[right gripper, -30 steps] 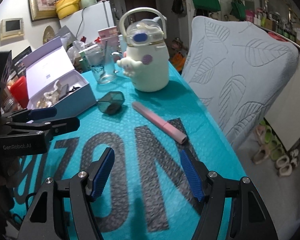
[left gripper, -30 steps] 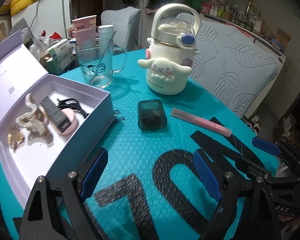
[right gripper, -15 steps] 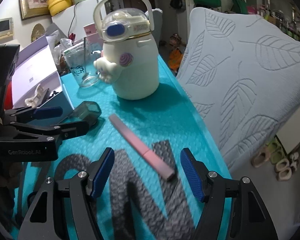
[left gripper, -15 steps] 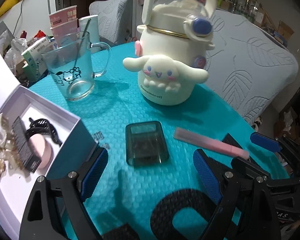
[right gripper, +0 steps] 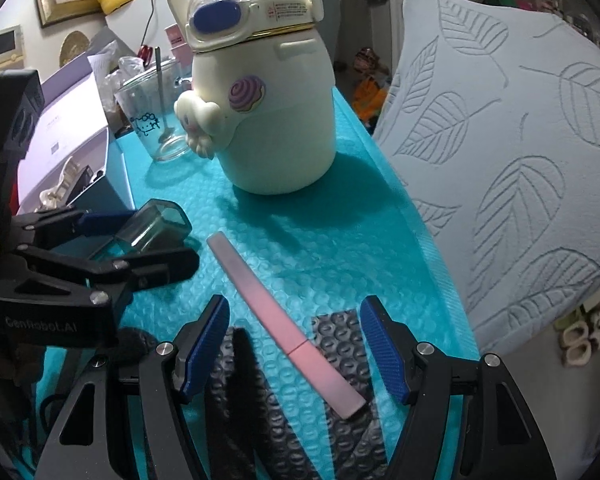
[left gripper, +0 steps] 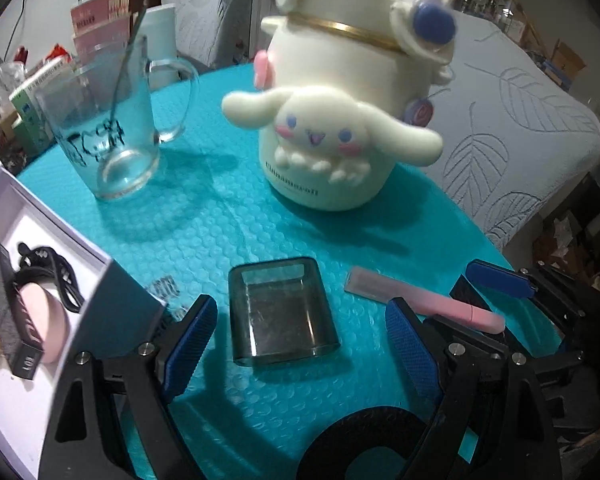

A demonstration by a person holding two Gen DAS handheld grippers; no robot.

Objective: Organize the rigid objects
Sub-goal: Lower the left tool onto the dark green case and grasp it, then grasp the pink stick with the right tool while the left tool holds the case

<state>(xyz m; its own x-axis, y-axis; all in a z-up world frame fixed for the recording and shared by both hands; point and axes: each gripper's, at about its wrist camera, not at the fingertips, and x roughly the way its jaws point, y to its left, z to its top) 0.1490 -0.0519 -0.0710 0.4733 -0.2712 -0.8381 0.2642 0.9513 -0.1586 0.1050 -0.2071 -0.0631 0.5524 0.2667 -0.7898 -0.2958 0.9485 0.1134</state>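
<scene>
A smoky grey translucent case [left gripper: 282,316] lies flat on the teal mat [left gripper: 228,232]. My left gripper [left gripper: 300,340] straddles it; its jaws are closing, and the blue pads stand clear of the case's sides. A slim pink stick [right gripper: 284,328] lies just right of the case. My right gripper [right gripper: 296,344] is open around the stick's near end without touching it. In the right wrist view the left gripper [right gripper: 140,240] reaches in from the left over the case [right gripper: 158,226]. An open white box [left gripper: 112,300] at the left holds a black hair clip, a pink puff and a dark packet.
A cream cartoon-dog bottle [left gripper: 340,128] stands behind the case. A glass mug [left gripper: 108,120] with a spoon is at the back left. A grey leaf-patterned cushion [right gripper: 500,140] borders the table's right edge. Cartons and clutter crowd the far left.
Both grippers have moved forward and down. The case now lies between the left fingers and the stick's end between the right fingers; earlier both lay ahead of them.
</scene>
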